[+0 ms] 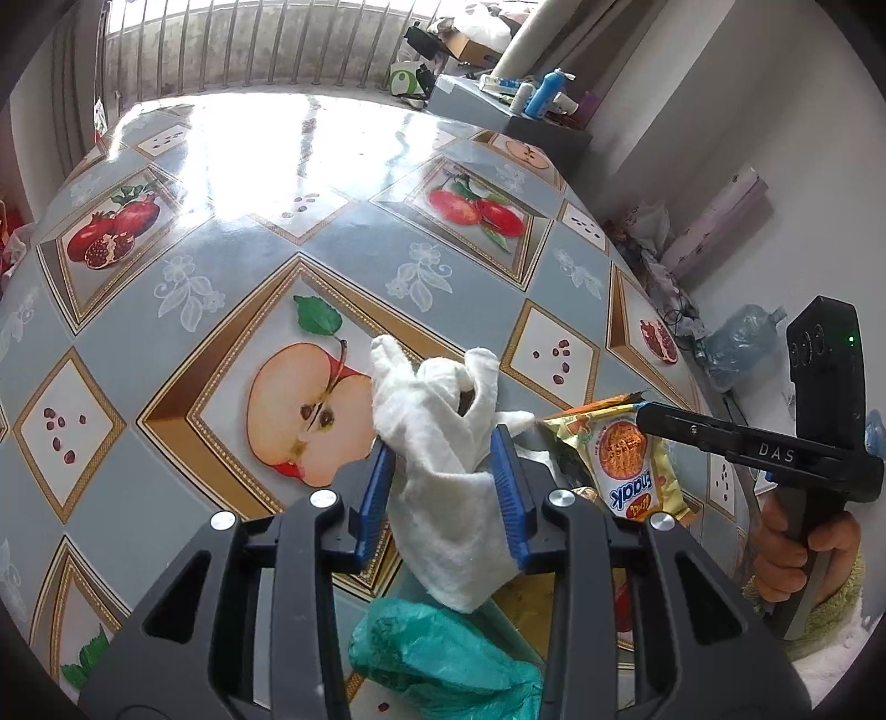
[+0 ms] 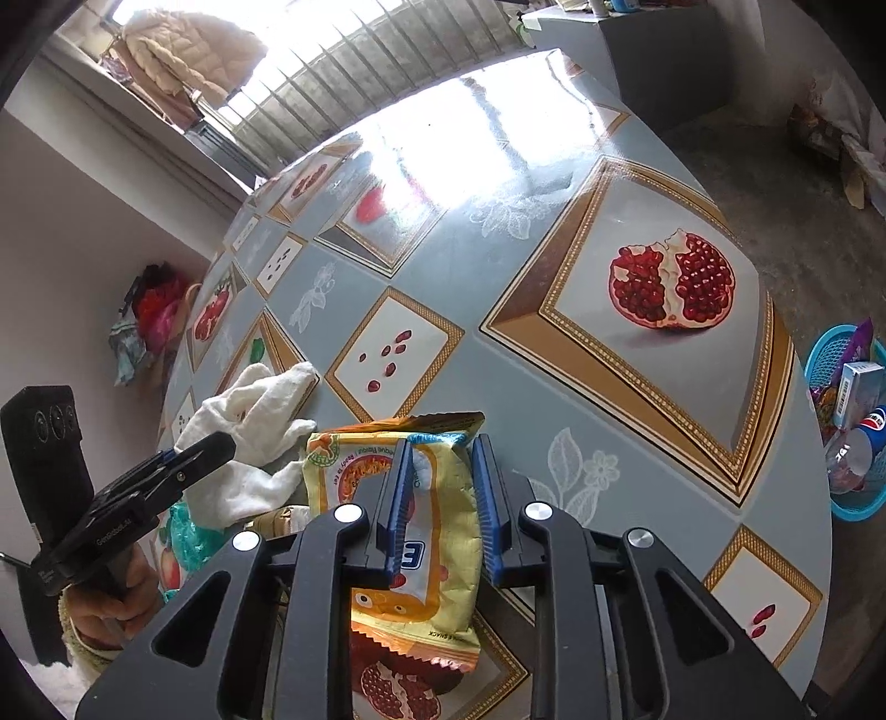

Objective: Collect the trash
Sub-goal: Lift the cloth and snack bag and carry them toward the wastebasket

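A crumpled white cloth (image 1: 443, 421) sits between the blue pads of my left gripper (image 1: 443, 471), which is shut on it; its lower end hangs below the pads. A yellow snack packet (image 2: 437, 531) is pinched in my right gripper (image 2: 440, 482), its bottom edge hanging over the table. In the left wrist view the packet (image 1: 626, 459) shows at the tip of the right gripper (image 1: 645, 412). In the right wrist view the left gripper (image 2: 221, 443) holds the cloth (image 2: 249, 421) just left of the packet. A teal plastic bag (image 1: 443, 659) lies under the left gripper.
The table (image 1: 221, 232) wears a glossy fruit-print cover. A blue basket (image 2: 847, 509) with wrappers and a box stands on the floor off the table's right edge. Cluttered shelves (image 1: 531, 105) and a window grille (image 1: 249, 50) lie beyond the far edge.
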Motion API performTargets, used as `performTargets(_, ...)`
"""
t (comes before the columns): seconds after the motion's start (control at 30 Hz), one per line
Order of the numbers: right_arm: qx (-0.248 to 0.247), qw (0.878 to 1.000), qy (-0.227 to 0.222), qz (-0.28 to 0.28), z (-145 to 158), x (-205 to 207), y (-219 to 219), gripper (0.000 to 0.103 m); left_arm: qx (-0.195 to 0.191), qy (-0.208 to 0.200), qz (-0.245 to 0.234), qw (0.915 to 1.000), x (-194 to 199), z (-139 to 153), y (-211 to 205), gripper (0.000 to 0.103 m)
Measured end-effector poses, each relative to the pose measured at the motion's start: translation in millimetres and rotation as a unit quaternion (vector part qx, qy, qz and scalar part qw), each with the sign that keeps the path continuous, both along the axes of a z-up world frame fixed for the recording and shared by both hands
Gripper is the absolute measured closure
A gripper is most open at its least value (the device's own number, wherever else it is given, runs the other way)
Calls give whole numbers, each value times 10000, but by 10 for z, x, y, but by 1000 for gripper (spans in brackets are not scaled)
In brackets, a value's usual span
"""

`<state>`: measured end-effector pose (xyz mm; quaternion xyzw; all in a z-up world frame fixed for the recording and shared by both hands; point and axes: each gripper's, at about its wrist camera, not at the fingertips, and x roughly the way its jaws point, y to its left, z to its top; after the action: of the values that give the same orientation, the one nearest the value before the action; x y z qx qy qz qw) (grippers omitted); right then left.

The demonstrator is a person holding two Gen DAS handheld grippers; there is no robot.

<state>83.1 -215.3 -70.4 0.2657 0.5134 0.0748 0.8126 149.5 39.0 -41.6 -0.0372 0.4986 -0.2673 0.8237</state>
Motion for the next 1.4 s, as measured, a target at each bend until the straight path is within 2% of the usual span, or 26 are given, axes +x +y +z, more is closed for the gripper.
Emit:
performTargets(0.07, -35, 10000, 42, 63, -12, 1, 29, 68, 31, -17, 11, 10000, -2, -8, 10, 71)
performTargets(0.17, -155, 9998, 21, 148, 9, 2, 82, 67, 87, -62, 21, 9999, -10, -11, 8, 73)
performTargets(0.3, -693, 9970, -77, 322, 45, -3, 251, 67, 152, -149, 25, 9998, -44, -4, -6, 79)
performTargets(0.5, -1287, 9903, -172, 499, 53, -34, 410, 85, 234, -289, 39, 9993, -87, 23, -12, 90)
performTargets(0.7, -1033, 9935, -290, 388, 92, -58, 350, 95, 189, -492, 78, 9986, -111, 136, 27, 94)
performTargets(1.07, -1004, 9916, -816, -74, 421, -197, 105, 97, -1, -1049, 36, 9945, -162, 586, 38, 95)
performTargets(1.23, -893, 9879, -1159, -514, 622, -389, -121, 97, -40, -1263, -204, 9918, -202, 814, -142, 95)
performTargets(1.4, -774, 9816, -1387, -1062, 739, -685, -540, 97, -102, -1441, -685, 9871, -283, 1034, -551, 95)
